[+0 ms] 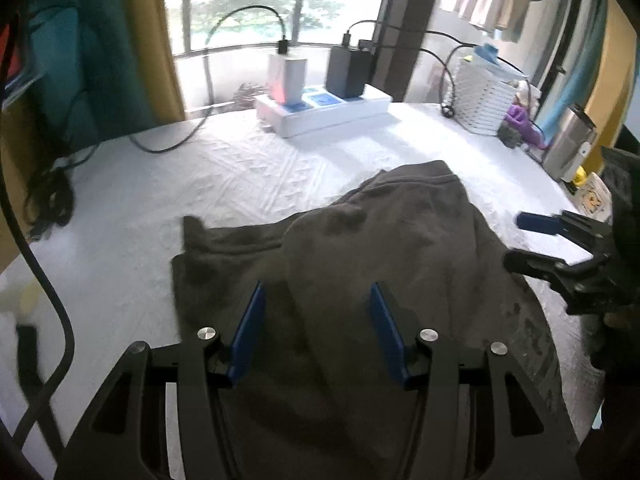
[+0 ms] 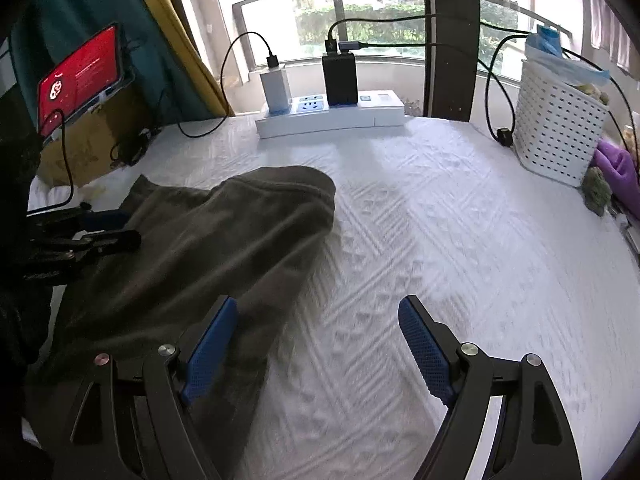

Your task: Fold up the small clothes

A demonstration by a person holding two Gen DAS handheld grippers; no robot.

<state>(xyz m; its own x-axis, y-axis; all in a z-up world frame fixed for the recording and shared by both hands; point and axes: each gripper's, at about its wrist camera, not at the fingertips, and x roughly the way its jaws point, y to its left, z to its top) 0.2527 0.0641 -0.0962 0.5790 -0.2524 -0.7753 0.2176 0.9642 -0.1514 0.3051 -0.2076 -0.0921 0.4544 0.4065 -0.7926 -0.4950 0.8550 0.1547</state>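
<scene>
1. The left gripper [image 1: 316, 332] hangs low over the near part of the garment with its jaws spread apart and nothing between the blue pads [image 1: 249, 334]; dark cloth fills the gap beneath them.
2. The right gripper [image 2: 316, 356] is also spread wide and holds nothing. Its left pad sits over the garment's near right edge, while its right pad is over bare white cloth.
3. The garment [image 1: 380, 264] is a small dark grey-brown piece of soft, fleecy fabric. It lies on the white table cover [image 2: 420, 240], toward the near left of the table in the right wrist view. It is loosely folded, with one layer lapped over another, rounded folds and a few wrinkles. A ribbed hem or collar band shows along its far edge, and a corner pokes out at its far left.
4. The cover itself is white with a raised zigzag and diamond texture.
5. Further back, a white power strip [image 2: 332, 116] rests near the window side of the table, with a white charger [image 2: 276, 88] and a black charger [image 2: 340, 80] plugged in, each trailing black cables.
6. At the far right stands a white perforated basket [image 2: 556, 136], with a purple item [image 2: 620, 168] just beside it.
7. At the far left, a tablet [image 2: 80, 76] with a red screen leans upright beside teal and yellow curtains.
</scene>
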